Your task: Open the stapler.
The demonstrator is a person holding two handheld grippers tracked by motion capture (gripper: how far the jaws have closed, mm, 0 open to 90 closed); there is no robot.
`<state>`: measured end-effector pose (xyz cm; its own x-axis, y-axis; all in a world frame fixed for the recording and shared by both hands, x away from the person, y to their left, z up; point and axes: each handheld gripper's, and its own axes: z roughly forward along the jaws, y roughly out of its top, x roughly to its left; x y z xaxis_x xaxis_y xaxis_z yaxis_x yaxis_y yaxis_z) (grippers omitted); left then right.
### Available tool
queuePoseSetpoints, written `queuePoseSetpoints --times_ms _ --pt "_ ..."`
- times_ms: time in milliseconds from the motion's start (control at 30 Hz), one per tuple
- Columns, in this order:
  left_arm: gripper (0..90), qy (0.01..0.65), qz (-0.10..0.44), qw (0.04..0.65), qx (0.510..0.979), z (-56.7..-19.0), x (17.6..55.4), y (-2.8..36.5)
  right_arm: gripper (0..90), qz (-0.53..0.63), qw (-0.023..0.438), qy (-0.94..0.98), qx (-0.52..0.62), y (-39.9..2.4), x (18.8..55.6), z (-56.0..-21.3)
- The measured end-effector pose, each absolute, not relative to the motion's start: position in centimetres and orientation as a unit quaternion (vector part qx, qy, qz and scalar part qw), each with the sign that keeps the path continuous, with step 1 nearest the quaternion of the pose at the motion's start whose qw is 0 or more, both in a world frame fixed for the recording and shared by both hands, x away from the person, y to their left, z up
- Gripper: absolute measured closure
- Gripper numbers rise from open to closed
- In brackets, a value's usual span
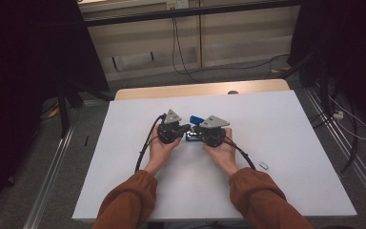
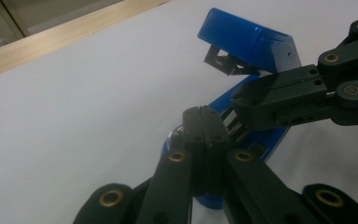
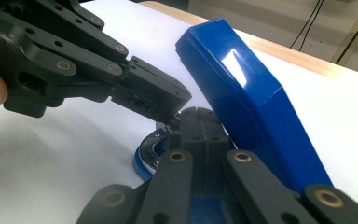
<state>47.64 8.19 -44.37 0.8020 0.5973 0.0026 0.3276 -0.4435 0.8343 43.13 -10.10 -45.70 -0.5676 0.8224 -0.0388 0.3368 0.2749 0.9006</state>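
Blue stapler (image 2: 256,44) sits mid-table on the white table top (image 1: 276,157), hinged wide open: lid tilted up, base flat, metal staple channel exposed between them. In the high view it lies right between your two grippers (image 1: 195,129).

Left gripper (image 2: 204,116): jaws pressed together at the tips, sitting right over the base near the channel. You may have a thin metal part pinched there, but I can't tell, the tips hide it. Right gripper (image 3: 199,116): jaws also together, low over the base by the chrome front end (image 3: 150,149); whether they clamp anything, can't tell.

Handling, my guess: hard glossy plastic shell, so slick under the pads, light, stiff. The hinge is the loose part; the lid will swing or snap down if you bump it. The spring-loaded pusher inside may jump.

Take hold on the base's flat sides, or across the lid's long edges, not its shiny top face. Keep one gripper pinning the base while the other works inside.

Small silvery object (image 1: 264,166) lies well apart, near your right sleeve (image 1: 262,200). Cables trail from both grippers.
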Motion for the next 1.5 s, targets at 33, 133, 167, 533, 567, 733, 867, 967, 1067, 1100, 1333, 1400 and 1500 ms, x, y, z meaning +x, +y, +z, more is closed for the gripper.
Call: queuePoseSetpoints --times_ms 33,133,167,533,567,733,867,967,1067,1100,1333,1400,1500 --pt "90.0 0.279 0.149 0.45 0.835 -44.4 47.6 8.2 90.0 0.464 0.262 0.754 0.385 -10.1 43.2 -45.7" --pt "90.0 0.277 0.152 0.449 0.836 -44.4 47.6 8.2 90.0 0.466 0.26 0.752 0.387 -10.1 43.2 -45.7" --pt "90.0 0.278 0.151 0.449 0.835 -44.4 47.6 8.2 90.0 0.467 0.261 0.751 0.388 -10.0 43.2 -45.8" --pt "90.0 0.283 0.152 0.451 0.833 -44.7 47.5 8.2 90.0 0.465 0.272 0.75 0.384 -9.6 43.2 -45.7" --pt "90.0 0.285 0.152 0.454 0.83 -44.8 47.5 8.2 90.0 0.466 0.275 0.748 0.385 -9.6 43.2 -45.6" --pt "90.0 0.285 0.152 0.455 0.83 -44.8 47.5 8.2 90.0 0.465 0.28 0.745 0.388 -9.3 43.1 -45.5" --pt "90.0 0.285 0.152 0.455 0.83 -44.8 47.5 8.2 90.0 0.465 0.287 0.742 0.388 -9.3 43.1 -45.4" --pt "90.0 0.283 0.154 0.453 0.831 -44.8 47.5 8.2 90.0 0.468 0.295 0.737 0.387 -9.4 43.1 -45.2" --pt "90.0 0.284 0.153 0.454 0.83 -44.8 47.5 8.2 90.0 0.468 0.295 0.737 0.388 -9.4 43.1 -45.1" --pt "90.0 0.284 0.153 0.454 0.831 -44.8 47.5 8.2 90.0 0.466 0.297 0.738 0.387 -9.4 43.1 -45.1" --pt "90.0 0.284 0.153 0.453 0.831 -44.8 47.5 8.2 90.0 0.459 0.301 0.742 0.385 -8.8 43.6 -45.1" --pt "90.0 0.283 0.153 0.453 0.831 -44.8 47.5 8.2 90.0 0.46 0.302 0.74 0.387 -8.8 43.6 -45.1" --pt "90.0 0.281 0.152 0.453 0.832 -44.8 47.5 8.2 90.0 0.461 0.308 0.736 0.389 -8.8 43.6 -45.0"
